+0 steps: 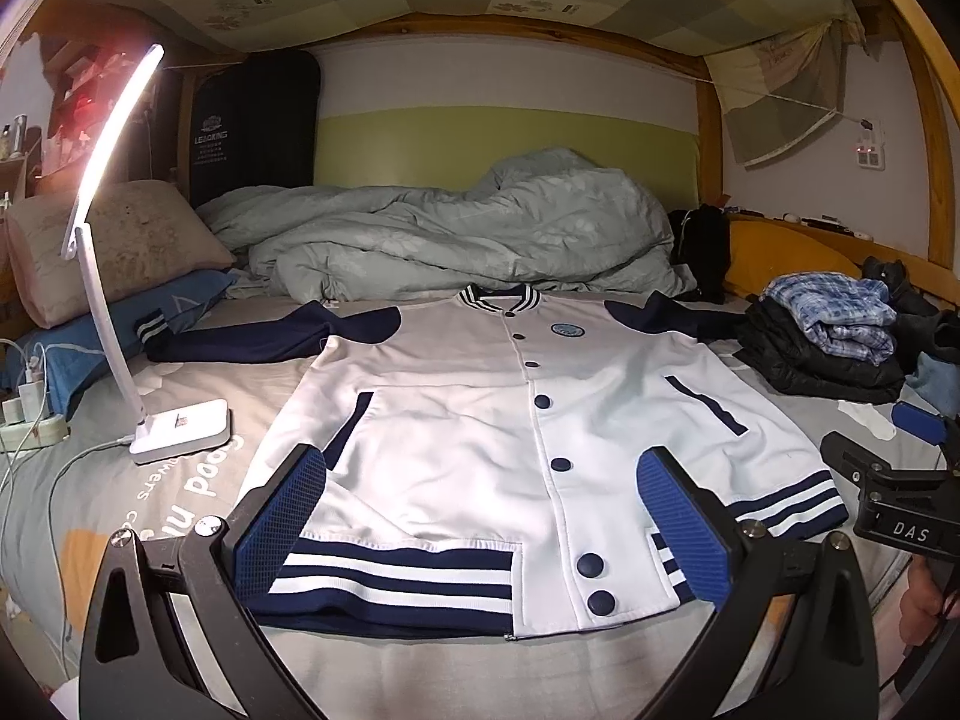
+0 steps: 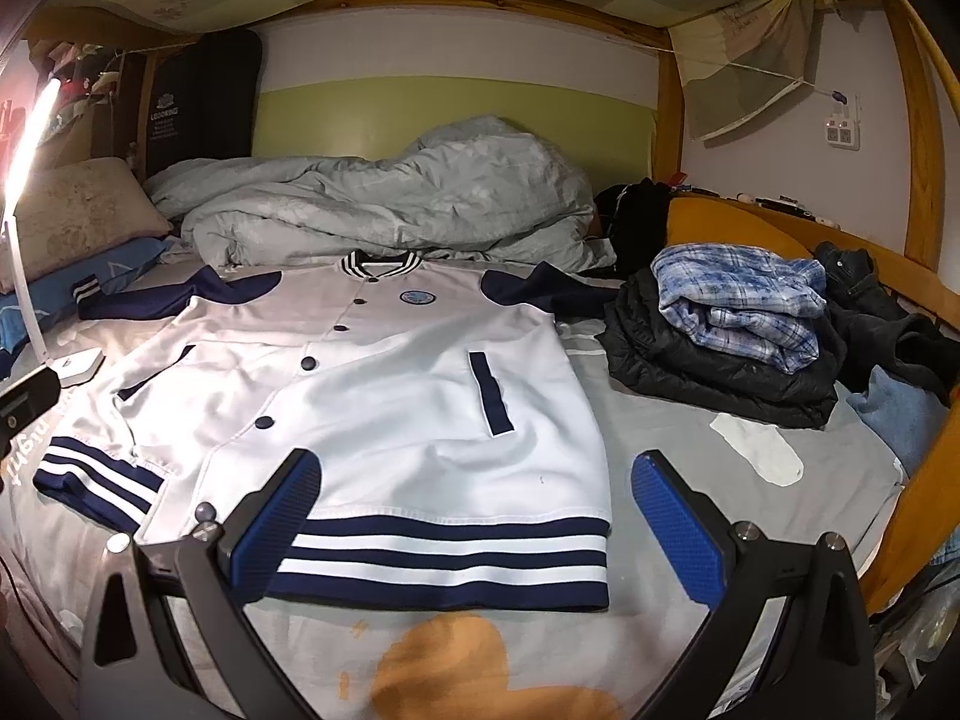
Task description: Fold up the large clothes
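Observation:
A white baseball jacket (image 1: 480,420) (image 2: 372,396) with navy sleeves, navy buttons and a striped hem lies flat, front up, on the grey bed sheet (image 1: 180,396), sleeves spread out to both sides. My left gripper (image 1: 486,516) hangs open over the striped hem near the button line, nothing between its blue pads. My right gripper (image 2: 480,516) is open above the jacket's right hem corner, also empty. In the left wrist view the right gripper's black body (image 1: 888,480) shows at the far right edge.
A white desk lamp (image 1: 180,429) stands lit on the sheet left of the jacket, with a power strip and cables (image 1: 30,420) beside it. A rumpled grey duvet (image 1: 456,234) lies behind. Folded clothes (image 2: 732,330) are piled at the right by the wooden bed rail (image 2: 924,492). A white sock (image 2: 759,450) lies near them.

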`<state>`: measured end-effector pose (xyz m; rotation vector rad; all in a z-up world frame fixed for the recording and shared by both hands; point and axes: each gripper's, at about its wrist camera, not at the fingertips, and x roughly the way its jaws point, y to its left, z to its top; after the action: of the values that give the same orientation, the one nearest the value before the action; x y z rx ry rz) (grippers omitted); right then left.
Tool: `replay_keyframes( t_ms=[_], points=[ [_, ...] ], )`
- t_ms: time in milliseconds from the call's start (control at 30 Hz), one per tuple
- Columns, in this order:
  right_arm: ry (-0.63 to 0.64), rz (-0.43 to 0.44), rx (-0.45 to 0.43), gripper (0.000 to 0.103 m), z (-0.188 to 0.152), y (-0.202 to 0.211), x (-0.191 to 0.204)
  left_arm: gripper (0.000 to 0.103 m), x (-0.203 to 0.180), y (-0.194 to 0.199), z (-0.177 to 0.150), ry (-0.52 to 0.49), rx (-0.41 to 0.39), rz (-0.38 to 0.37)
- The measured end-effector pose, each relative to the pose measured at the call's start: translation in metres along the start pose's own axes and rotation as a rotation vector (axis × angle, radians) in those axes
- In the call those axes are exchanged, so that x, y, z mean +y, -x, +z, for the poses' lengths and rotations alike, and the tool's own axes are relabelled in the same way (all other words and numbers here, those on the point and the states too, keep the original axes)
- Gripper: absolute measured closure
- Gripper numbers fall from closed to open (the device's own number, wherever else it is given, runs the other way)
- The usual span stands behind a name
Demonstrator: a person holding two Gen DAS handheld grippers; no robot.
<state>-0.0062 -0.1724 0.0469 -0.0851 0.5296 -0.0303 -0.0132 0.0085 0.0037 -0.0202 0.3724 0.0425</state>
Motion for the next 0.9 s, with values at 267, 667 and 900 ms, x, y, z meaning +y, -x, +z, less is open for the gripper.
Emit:
replay_keyframes(
  t_ms=[267, 667, 900],
  points=[
    [-0.004, -0.012, 0.010, 0.000, -0.004, 0.000, -0.010, 0.000, 0.001, 0.008, -0.002, -0.031, -0.028, 0.016],
    [-0.012, -0.011, 0.035, 0.000, -0.008, -0.002, -0.014, 0.000, -0.007, 0.018, -0.012, -0.116, -0.071, 0.046],
    [0.084, 0.044, 0.115, 0.000, -0.021, -0.010, 0.000, 0.000, -0.012, -0.001, -0.029, -0.193, 0.037, 0.033]
  ],
)
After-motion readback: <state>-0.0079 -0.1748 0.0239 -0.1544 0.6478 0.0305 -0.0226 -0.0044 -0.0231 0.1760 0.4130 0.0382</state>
